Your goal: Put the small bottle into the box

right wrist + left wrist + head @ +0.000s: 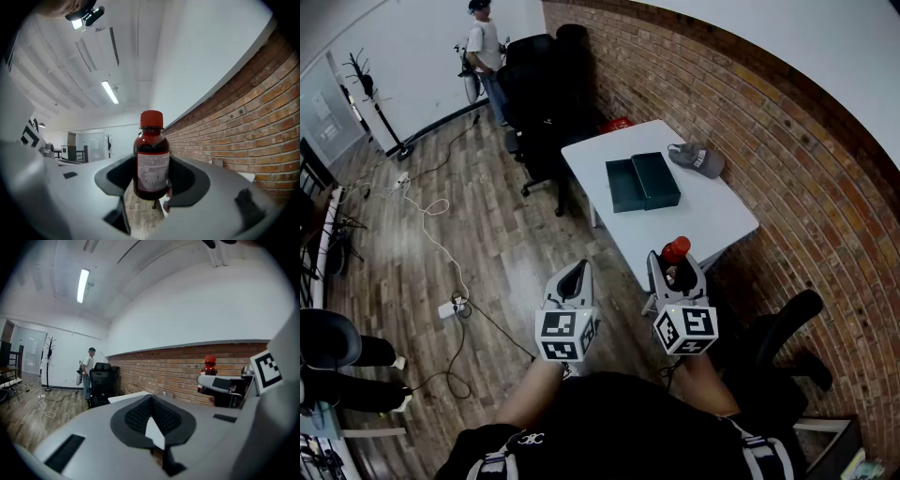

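At the far left I count one coat rack (366,80) against the white wall. One seated person's legs (342,366) show at the edge of the head view. One white cable (427,225) runs over the wooden floor (487,253) to one power strip (450,307). One standing person (486,47) is at the far end of the room, beside a cluster of black chairs (546,94) whose number I cannot make out.

I hold two grippers. My left gripper (579,270) has its jaws together with nothing in them. In the left gripper view its dark pads (136,416) meet at the tip. It hangs over the floor, left of the table.

One white table (712,220) stands along the brick wall (787,150). On it lies one dark green box (642,181), open, with its hollow half at left and the other half touching it at right. One grey cap (697,159) lies just beside the box, toward the wall.

My right gripper (675,272) is closed on the one small bottle (152,159), which is dark brown with a red lid and a white label. It stands upright between my two pads, and its lid rises above the jaws. Bottle and gripper are over the table's near edge, well apart from the box, which lies farther in on the tabletop. One more black chair (787,323) stands at the right, by the wall.
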`<state>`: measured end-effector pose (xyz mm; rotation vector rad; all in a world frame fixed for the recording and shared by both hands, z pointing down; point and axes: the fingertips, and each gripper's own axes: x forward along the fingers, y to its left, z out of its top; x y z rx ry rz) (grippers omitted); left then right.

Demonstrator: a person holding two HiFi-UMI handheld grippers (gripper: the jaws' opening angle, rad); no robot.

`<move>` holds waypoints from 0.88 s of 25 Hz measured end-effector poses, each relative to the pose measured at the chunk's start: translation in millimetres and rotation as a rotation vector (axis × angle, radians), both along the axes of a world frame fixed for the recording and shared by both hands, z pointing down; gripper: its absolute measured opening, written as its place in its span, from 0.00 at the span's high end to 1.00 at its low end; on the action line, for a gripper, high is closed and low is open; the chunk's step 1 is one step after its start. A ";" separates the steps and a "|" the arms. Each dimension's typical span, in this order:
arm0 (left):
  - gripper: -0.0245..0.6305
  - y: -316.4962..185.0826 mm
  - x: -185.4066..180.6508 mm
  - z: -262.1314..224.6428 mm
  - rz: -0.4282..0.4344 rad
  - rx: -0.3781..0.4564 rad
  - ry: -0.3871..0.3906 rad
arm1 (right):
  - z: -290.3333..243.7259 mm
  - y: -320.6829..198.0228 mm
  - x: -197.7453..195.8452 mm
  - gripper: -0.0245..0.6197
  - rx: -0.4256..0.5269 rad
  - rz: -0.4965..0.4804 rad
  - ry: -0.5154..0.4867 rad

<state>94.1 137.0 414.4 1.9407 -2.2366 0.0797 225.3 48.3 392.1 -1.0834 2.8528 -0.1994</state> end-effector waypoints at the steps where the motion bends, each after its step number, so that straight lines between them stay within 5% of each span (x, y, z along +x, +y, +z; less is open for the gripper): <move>1: 0.95 -0.1 0.8 0.4 0.002 -0.001 0.001 | 1.1 0.3 -0.3 0.63 -0.002 -0.003 0.002; 22: 0.95 8.1 -45.2 6.9 0.044 -0.006 0.022 | 6.6 21.6 -52.8 0.63 -0.035 -0.023 0.008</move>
